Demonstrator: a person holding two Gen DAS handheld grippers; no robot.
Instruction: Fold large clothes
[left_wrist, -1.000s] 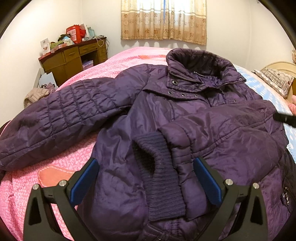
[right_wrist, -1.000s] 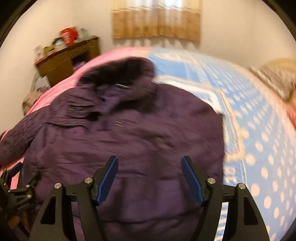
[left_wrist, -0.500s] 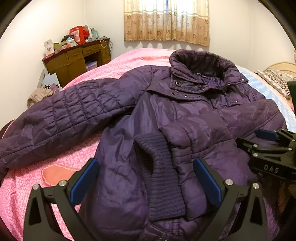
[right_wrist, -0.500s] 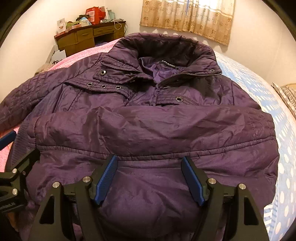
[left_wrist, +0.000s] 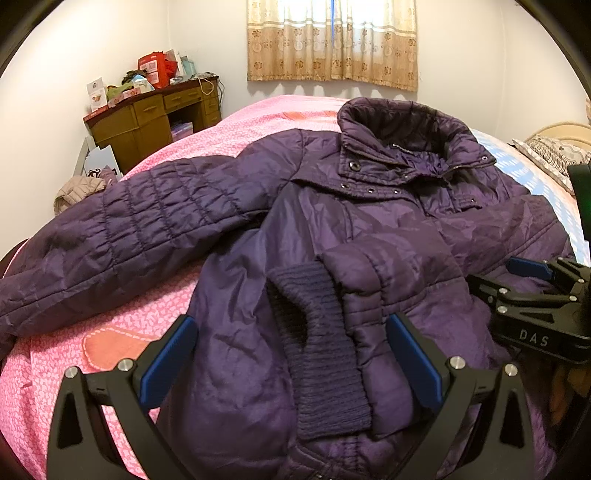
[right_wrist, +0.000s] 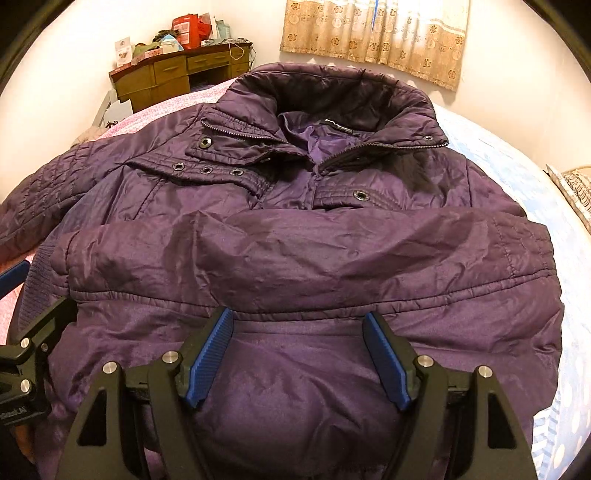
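Left wrist view is showing the purple jacket (left_wrist: 332, 229) lying front-up across the bed (left_wrist: 122, 332), collar toward the far edge, hem at the near edge. One sleeve (right_wrist: 295, 254) is lying folded across the chest, its ribbed knit cuff (left_wrist: 321, 354) resting between the spread jaws of the left gripper (left_wrist: 291, 362), which is gripping nothing. The other sleeve (left_wrist: 122, 236) is stretching out flat toward the left edge of the bed, unfolded.

Right gripper (right_wrist: 299, 362) is hovering over the lower front panel, jaws likewise spread and empty.

Risks, as judged:
- The shell is looking slick and padded (likely nylon over fill); a shallow pinch could be slipping off or catching only the outer layer.
- The folded sleeve is sitting loose on the chest; lifting the hem could be rolling it off.
- The quilted, puffy bulk is likely to be springing folds back open.

Materials: glossy crinkled shell, stitched quilting on the outstretched sleeve, metal snaps and zipper at the stand-up collar (right_wrist: 332, 99), soft ribbed cuff, pink patterned bedcover beneath.
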